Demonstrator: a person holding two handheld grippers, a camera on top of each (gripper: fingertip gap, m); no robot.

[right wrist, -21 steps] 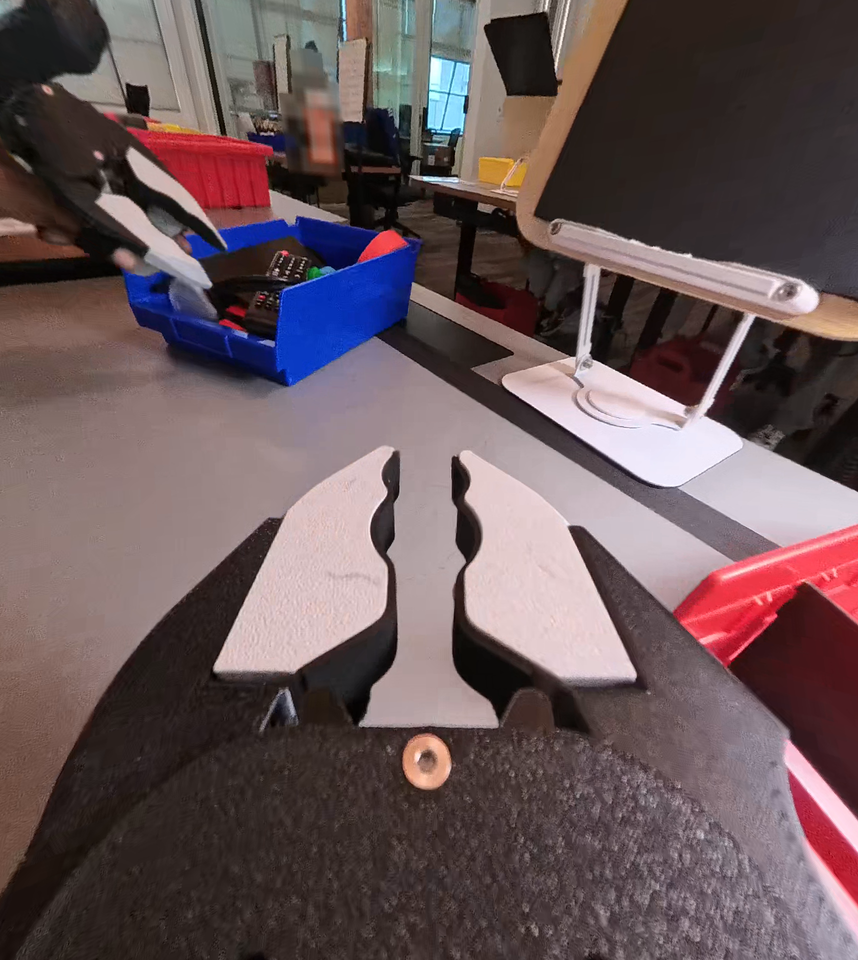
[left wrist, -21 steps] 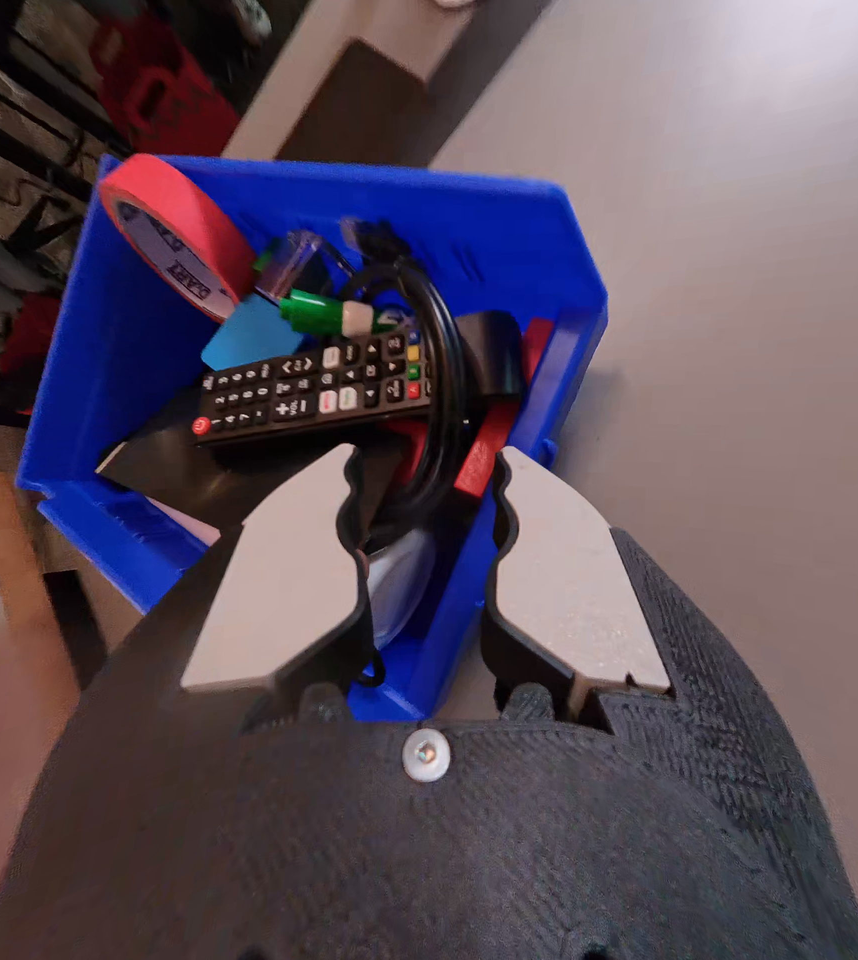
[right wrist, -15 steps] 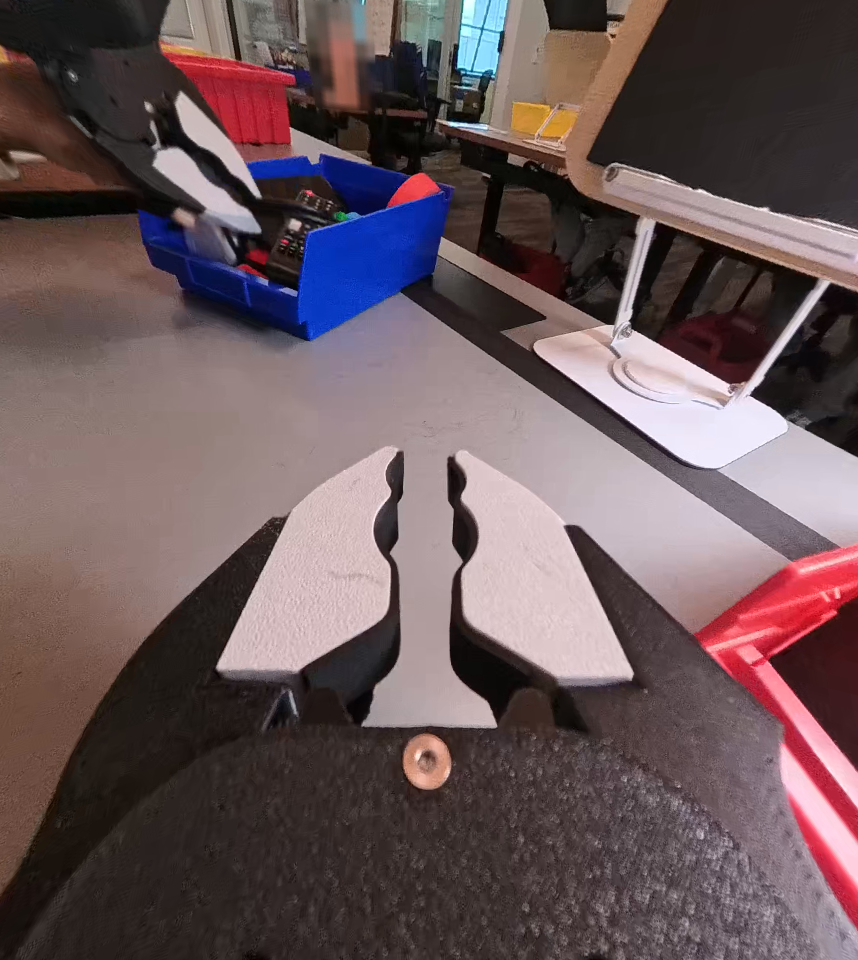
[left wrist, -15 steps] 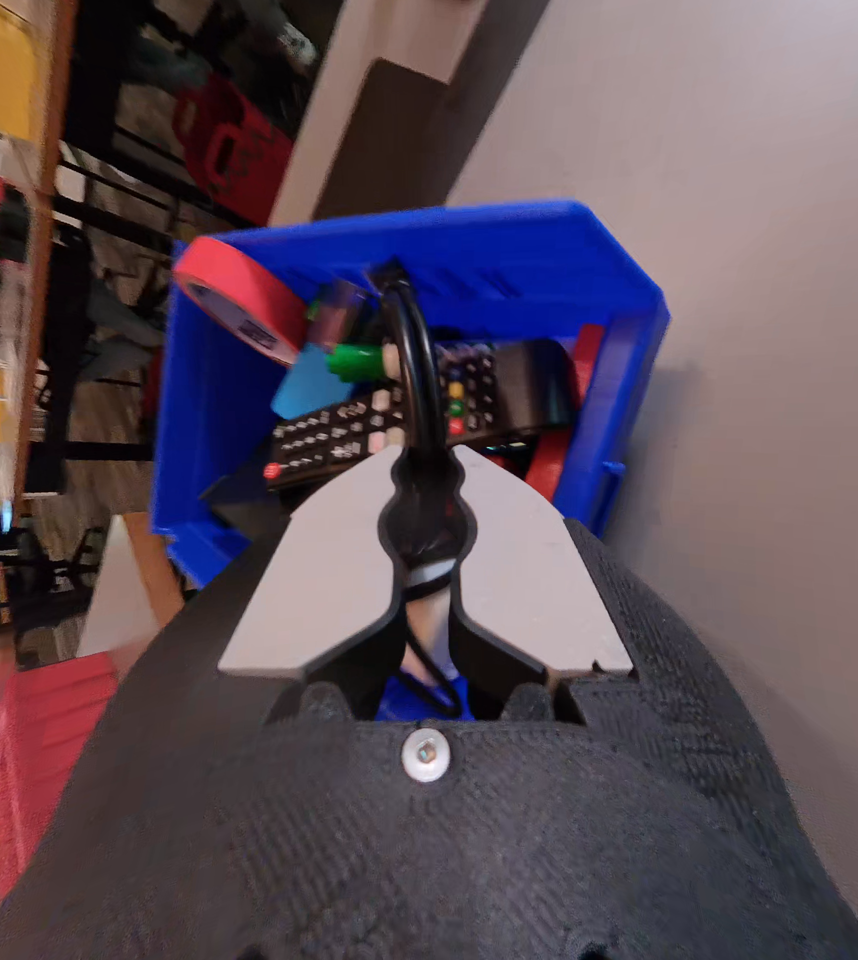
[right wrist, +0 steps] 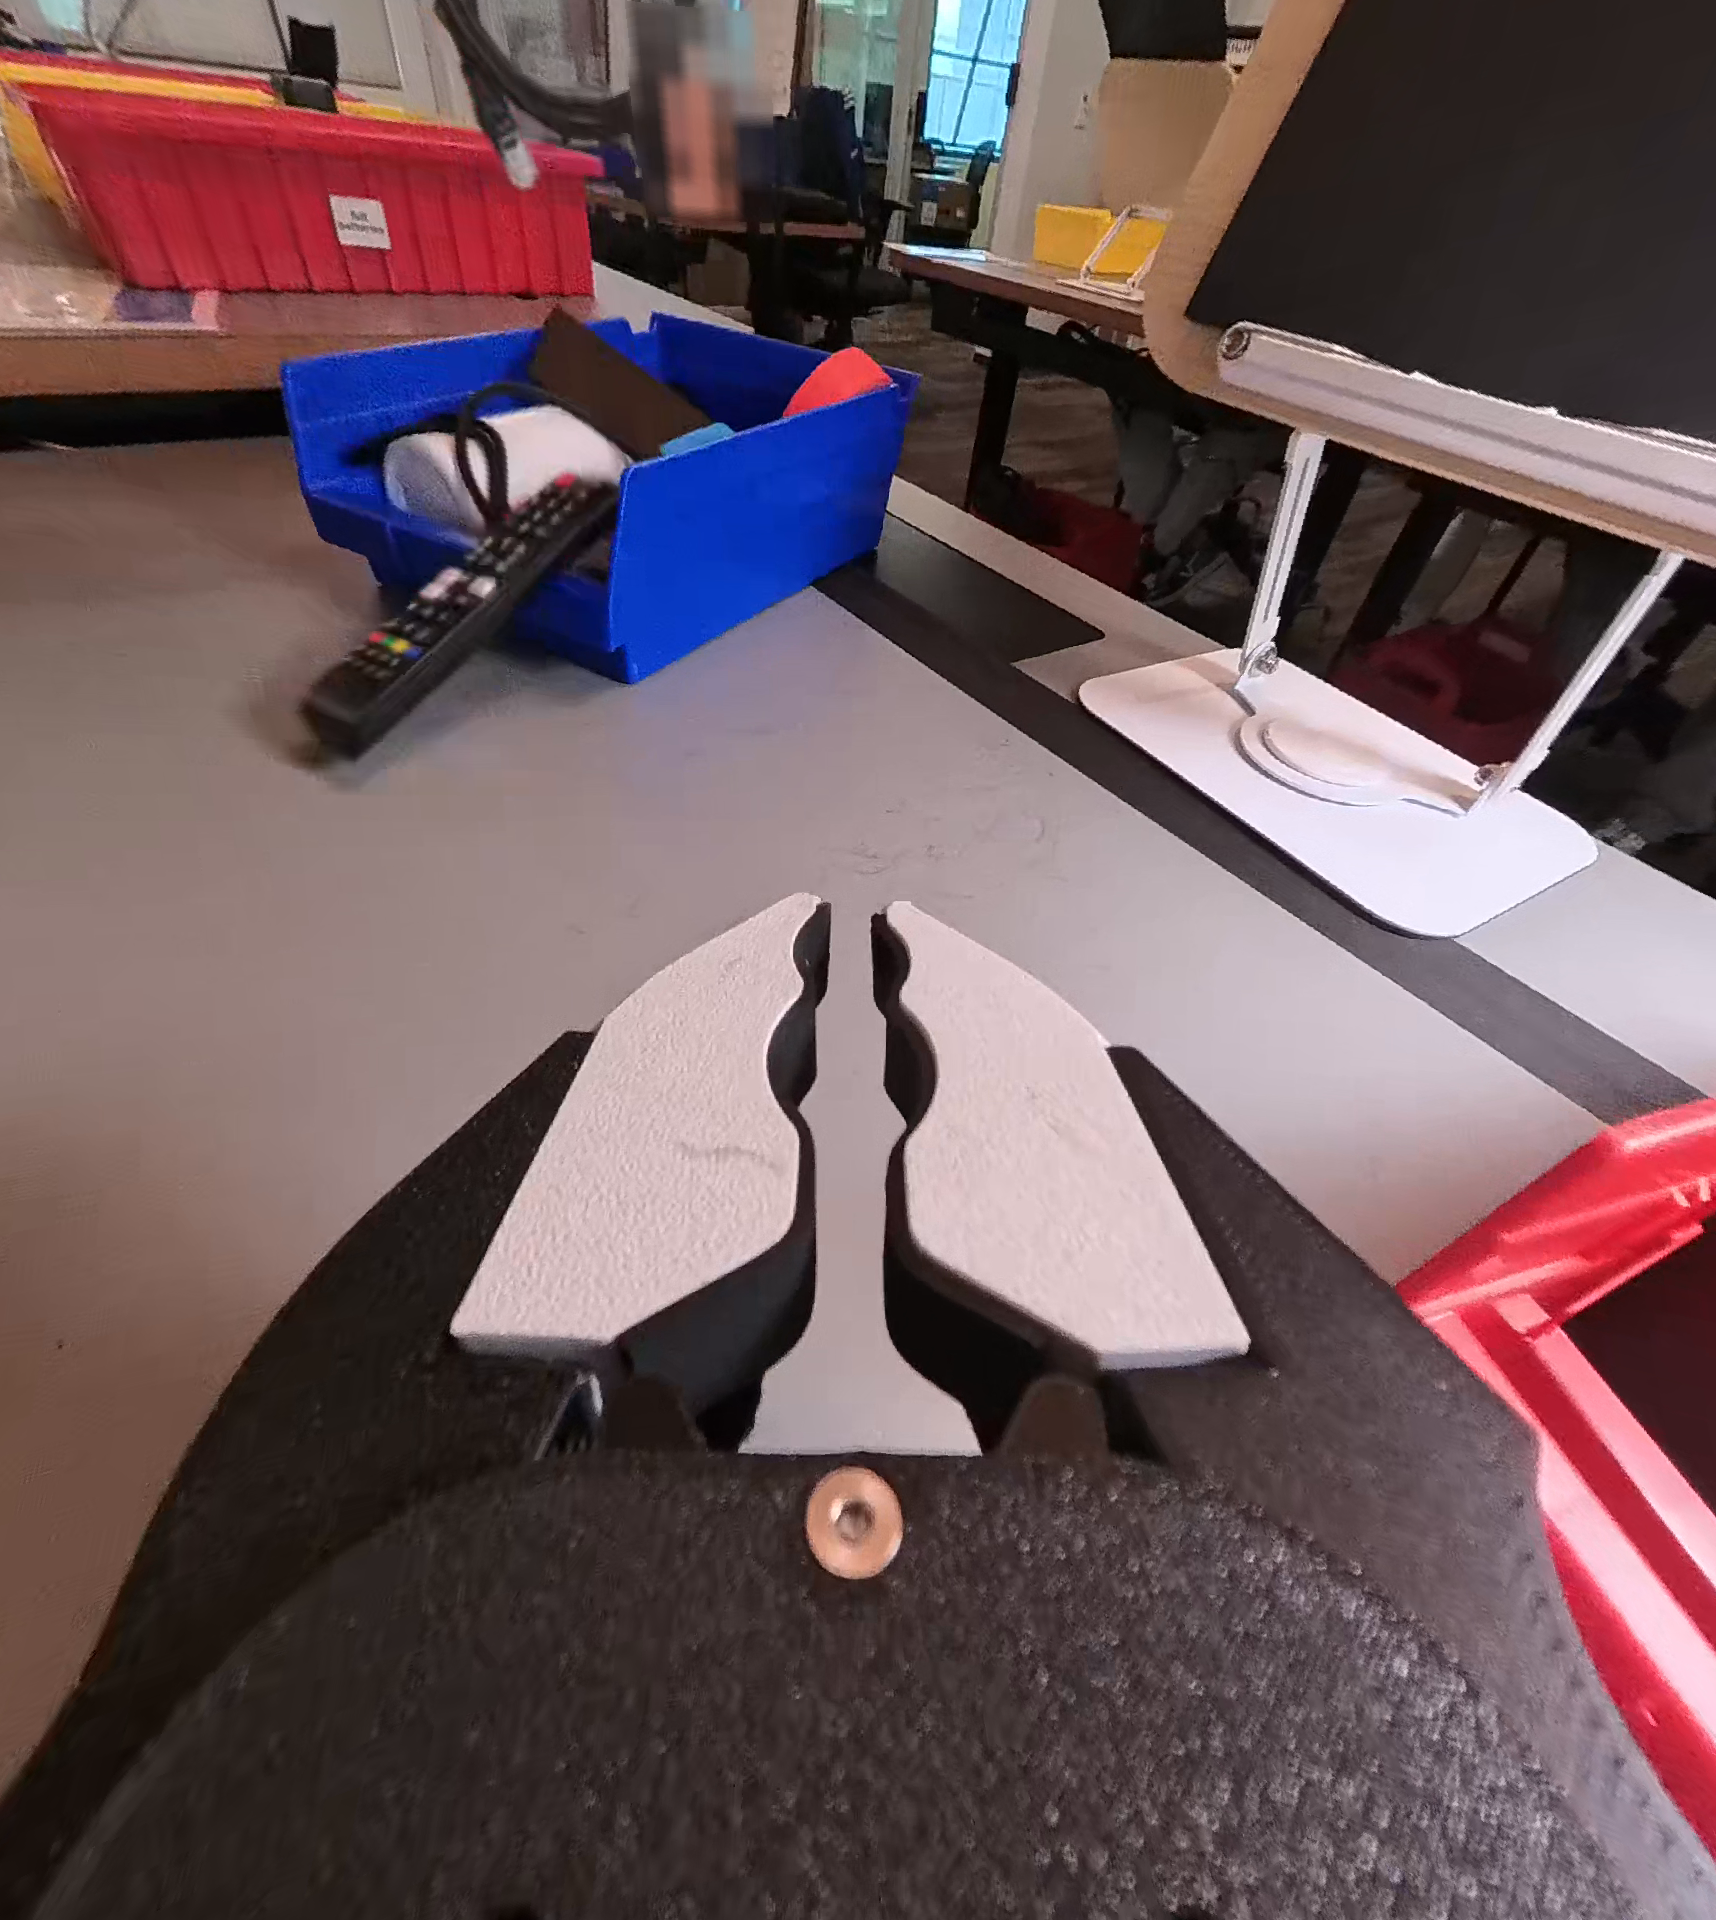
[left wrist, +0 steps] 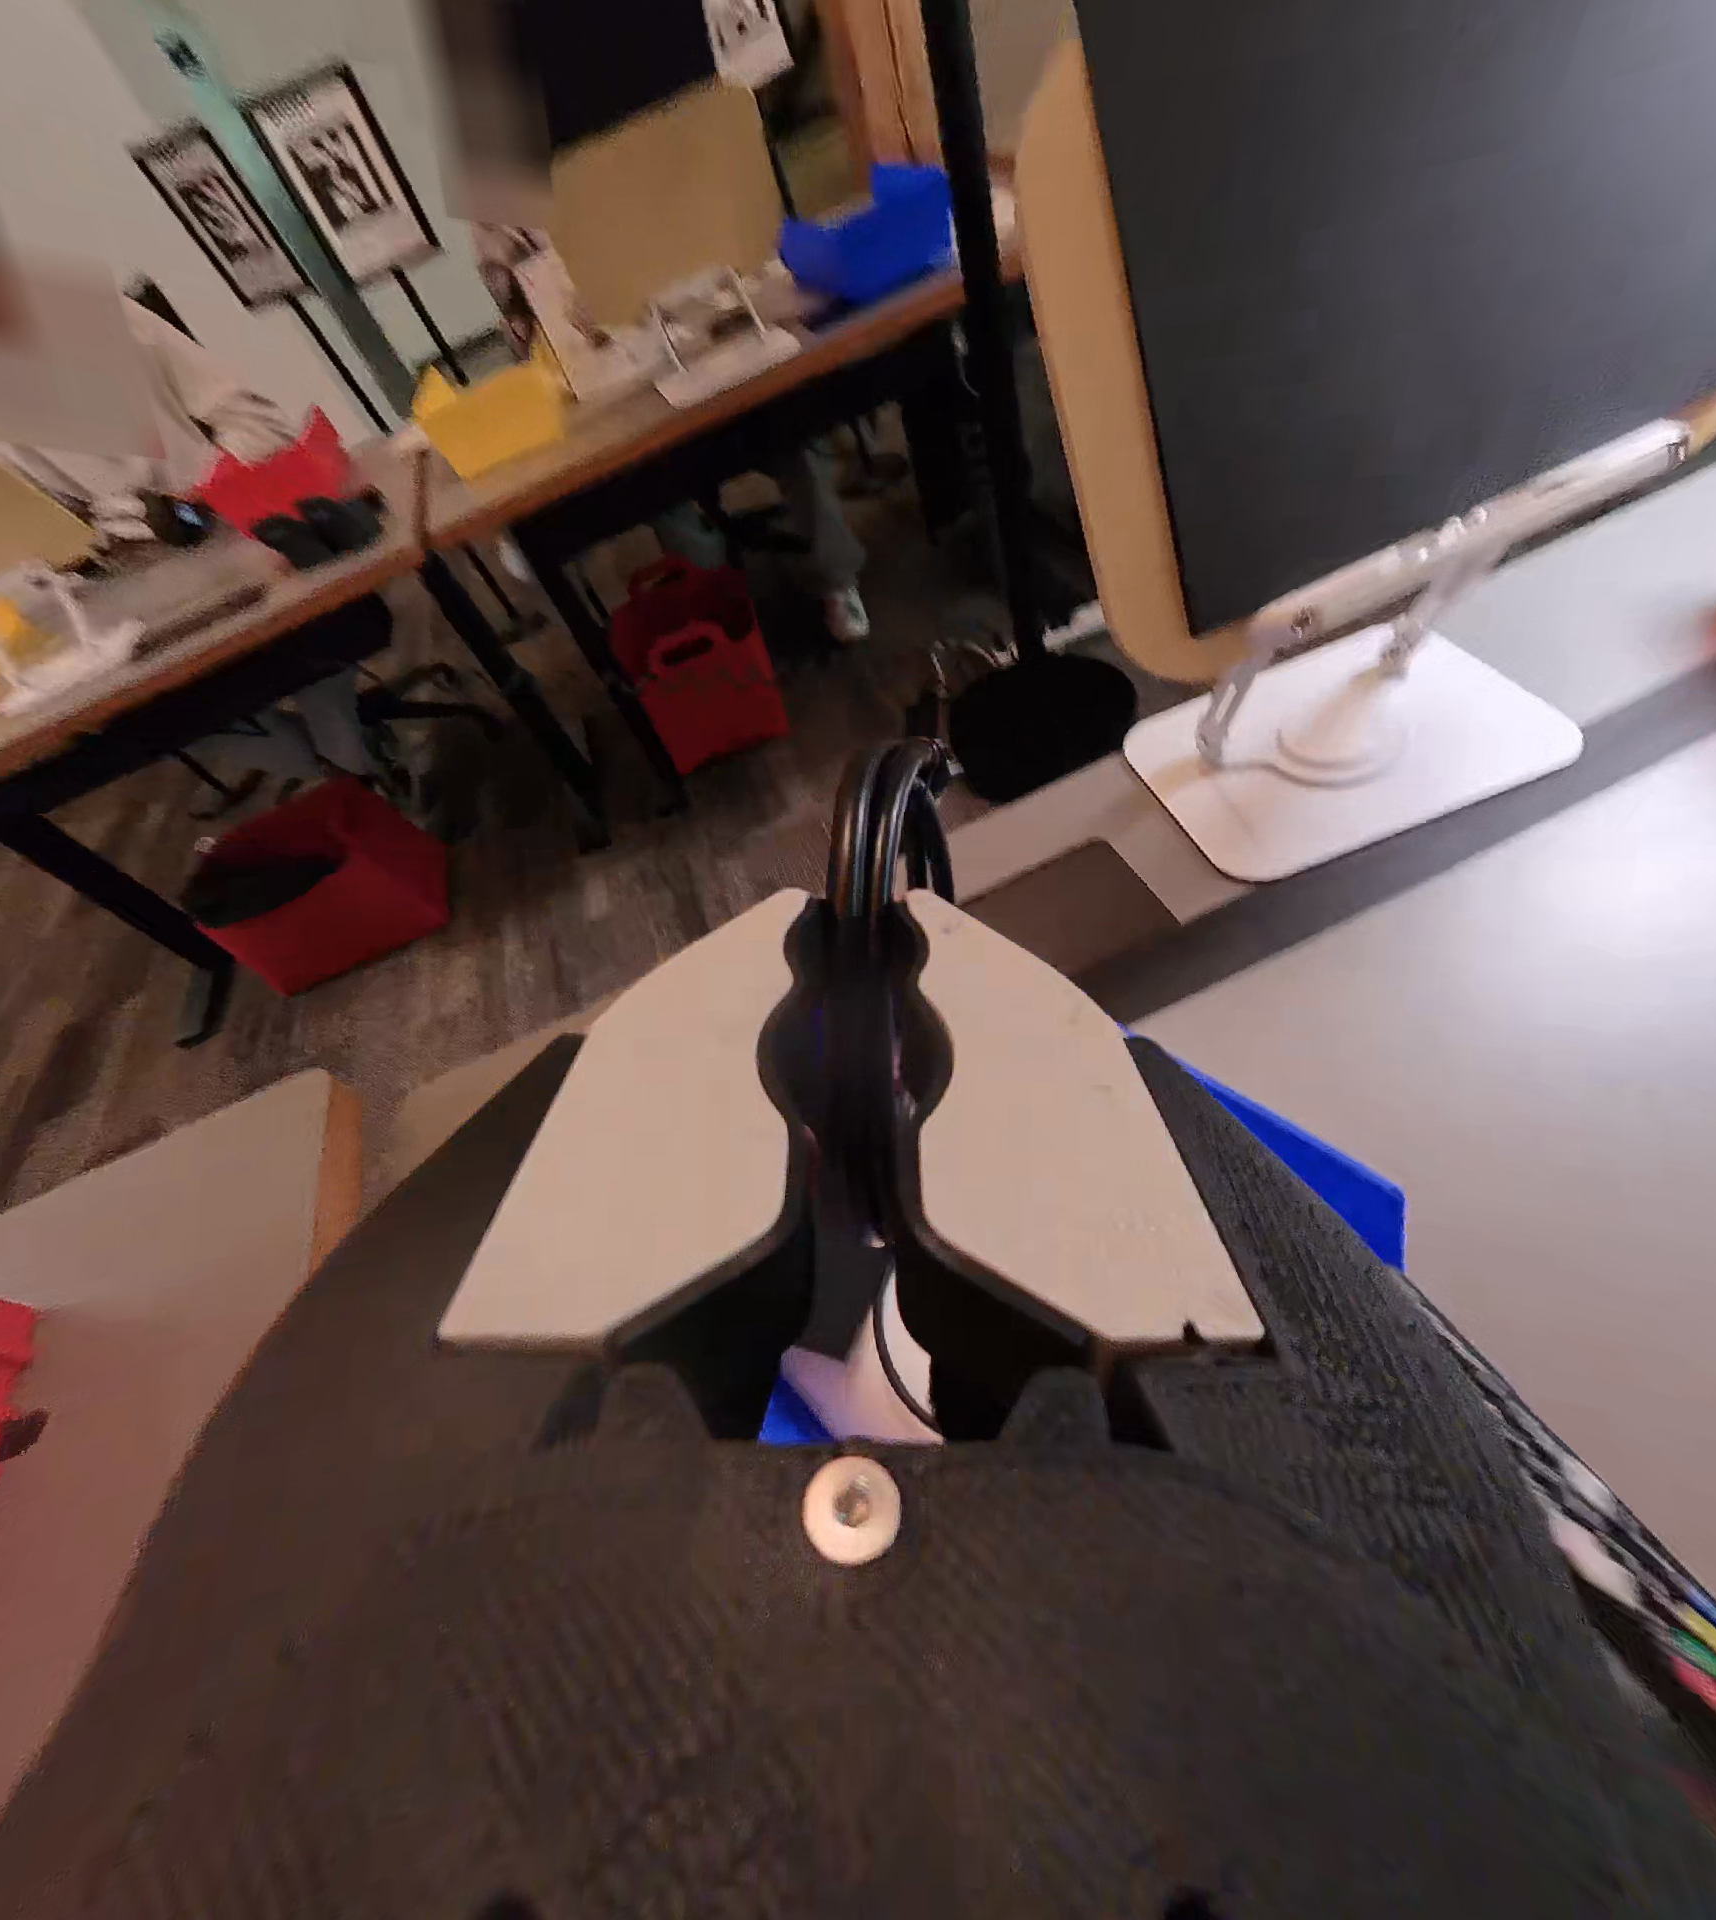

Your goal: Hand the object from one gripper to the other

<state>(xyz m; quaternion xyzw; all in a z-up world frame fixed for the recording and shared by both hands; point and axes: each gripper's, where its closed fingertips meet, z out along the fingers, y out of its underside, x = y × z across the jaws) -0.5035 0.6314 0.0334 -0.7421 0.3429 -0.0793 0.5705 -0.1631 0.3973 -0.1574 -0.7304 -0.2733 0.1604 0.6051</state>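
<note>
Left gripper (left wrist: 859, 914) was clenched on a black coiled cable (left wrist: 880, 821), its loop poking out past the tips, lifted above the blue bin (left wrist: 1301, 1164). Right gripper (right wrist: 851, 920) sat nearly closed and empty over the grey table (right wrist: 158, 987), bin ahead-left; it should spread wider before meeting that loop.

Left claw (left wrist: 859, 914) pinched tight around a looped black cable (left wrist: 880, 831), above the blue bin (left wrist: 1321, 1174).

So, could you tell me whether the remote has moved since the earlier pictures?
Yes: the remote has slid partly out of the blue bin, over its front wall onto the table.
</note>
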